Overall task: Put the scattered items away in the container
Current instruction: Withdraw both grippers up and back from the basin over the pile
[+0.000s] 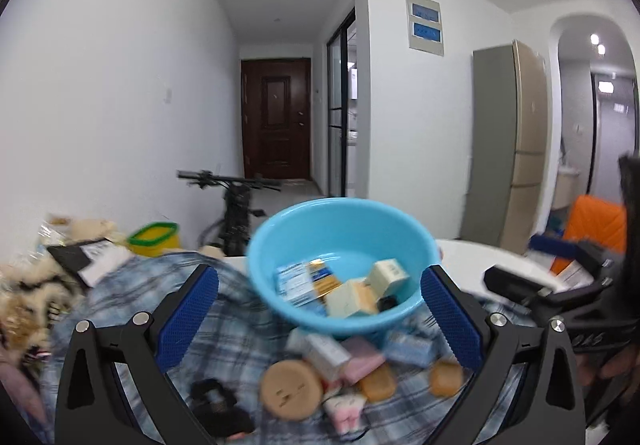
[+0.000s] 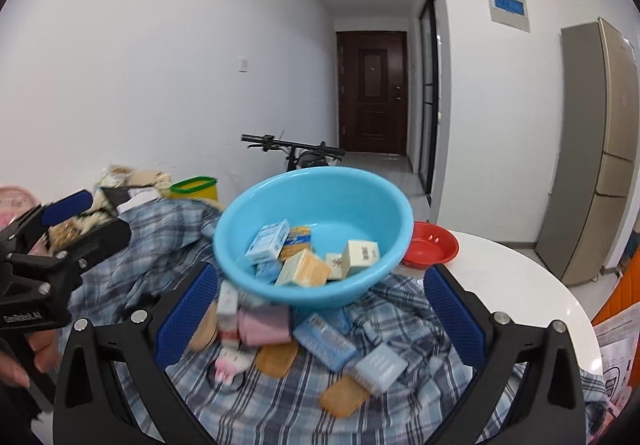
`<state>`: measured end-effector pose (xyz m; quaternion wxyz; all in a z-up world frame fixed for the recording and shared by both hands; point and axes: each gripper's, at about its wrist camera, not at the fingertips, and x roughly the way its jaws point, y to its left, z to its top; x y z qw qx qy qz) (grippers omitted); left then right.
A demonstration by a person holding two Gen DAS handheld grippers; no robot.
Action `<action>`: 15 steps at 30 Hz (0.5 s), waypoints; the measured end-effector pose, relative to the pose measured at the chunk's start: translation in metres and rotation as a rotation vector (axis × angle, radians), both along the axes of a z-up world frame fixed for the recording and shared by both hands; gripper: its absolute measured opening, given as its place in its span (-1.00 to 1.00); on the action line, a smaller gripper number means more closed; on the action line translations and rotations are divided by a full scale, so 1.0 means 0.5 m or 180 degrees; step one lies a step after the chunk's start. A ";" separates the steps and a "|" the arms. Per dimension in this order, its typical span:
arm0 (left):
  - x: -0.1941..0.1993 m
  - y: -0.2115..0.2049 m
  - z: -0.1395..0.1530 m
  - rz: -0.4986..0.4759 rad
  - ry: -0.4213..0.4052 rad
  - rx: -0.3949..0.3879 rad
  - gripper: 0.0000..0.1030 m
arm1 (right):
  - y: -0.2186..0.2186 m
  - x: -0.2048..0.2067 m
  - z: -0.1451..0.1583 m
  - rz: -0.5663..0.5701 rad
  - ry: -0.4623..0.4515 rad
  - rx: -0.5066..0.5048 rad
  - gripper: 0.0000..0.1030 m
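Observation:
A light blue basin stands on a plaid cloth and holds several small boxes. In front of it lie scattered items: a round wooden disc, a pink pouch, blue boxes, tan soap-like bars and a black hair tie. My left gripper is open and empty above them. My right gripper is open and empty too. Each gripper shows at the other view's edge.
A red bowl sits behind the basin on the white round table. A yellow tub with a green rim, plush toys and papers lie at the left. A bicycle and a fridge stand beyond.

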<state>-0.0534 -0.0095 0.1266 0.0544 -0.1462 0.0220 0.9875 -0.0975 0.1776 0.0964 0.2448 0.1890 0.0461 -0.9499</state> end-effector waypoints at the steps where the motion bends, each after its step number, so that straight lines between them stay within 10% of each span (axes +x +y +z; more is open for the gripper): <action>1: 0.021 -0.002 -0.007 0.0001 -0.0001 -0.0011 1.00 | 0.004 0.016 -0.006 -0.0017 0.0029 0.0030 0.99; 15: 0.122 0.017 -0.055 -0.0043 0.0028 -0.0070 1.00 | 0.002 0.101 -0.041 -0.0110 0.0056 0.0154 0.99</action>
